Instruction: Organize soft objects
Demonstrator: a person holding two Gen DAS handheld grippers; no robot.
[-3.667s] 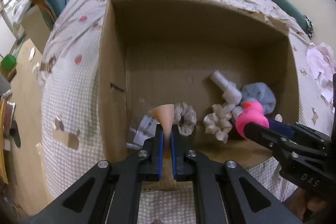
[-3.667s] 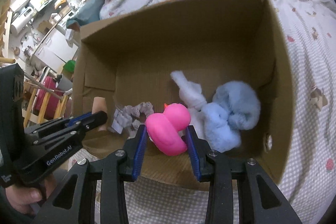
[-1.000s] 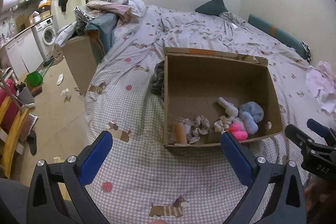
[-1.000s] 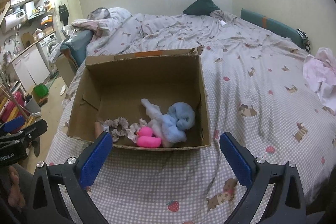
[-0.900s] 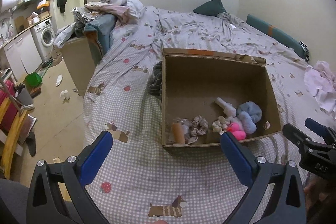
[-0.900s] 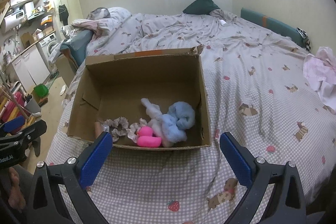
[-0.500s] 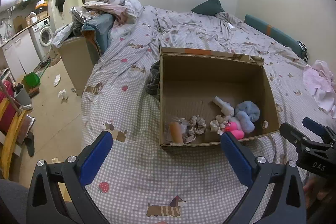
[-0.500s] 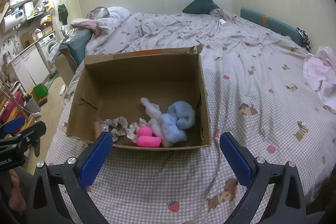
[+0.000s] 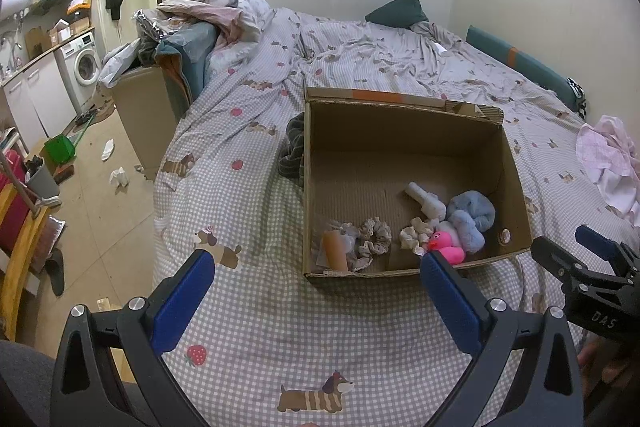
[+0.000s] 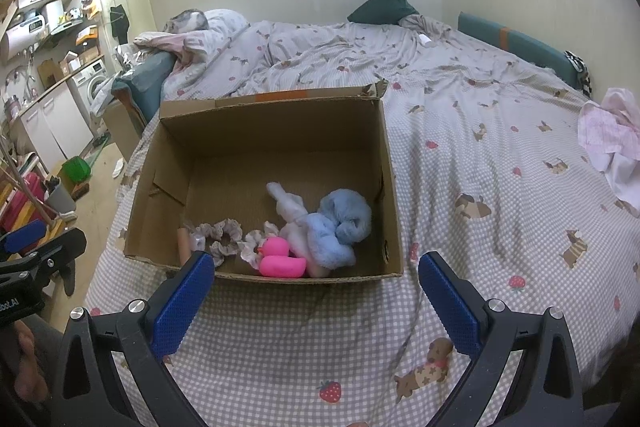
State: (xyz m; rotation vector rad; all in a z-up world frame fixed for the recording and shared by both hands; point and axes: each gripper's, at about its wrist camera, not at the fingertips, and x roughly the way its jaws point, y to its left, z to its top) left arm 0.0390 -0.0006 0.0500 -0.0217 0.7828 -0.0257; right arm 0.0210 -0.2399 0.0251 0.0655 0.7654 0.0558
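From my left claw (image 9: 316, 287), jaws spread wide and empty, the open brown cardboard box (image 9: 404, 131) sits ahead on the checked bed (image 9: 248, 307), pink rubber duck (image 9: 445, 247) inside. From my right claw (image 10: 316, 287), equally wide, the duck (image 10: 278, 258) lies straight ahead beside the fluffy blue plush (image 10: 340, 223).

We see the box (image 10: 384, 163) sitting on the bed (image 10: 480, 163), open at the top. Inside the box, along its near wall, the duck (image 10: 278, 259) lies beside the fluffy toy (image 10: 340, 221), which rests toward the box's right wall. Left of the duck, still in the box, sit two scrunchies (image 10: 226, 231), and the tube (image 9: 335, 250) lies in the box's near left corner. Behind the box, pillows (image 10: 382, 7) lie at the bed's far end. Right of the box, a heap of clothes (image 10: 612, 143) lies on the bed. Left of the box, past the bed's edge, is the floor (image 9: 100, 195).
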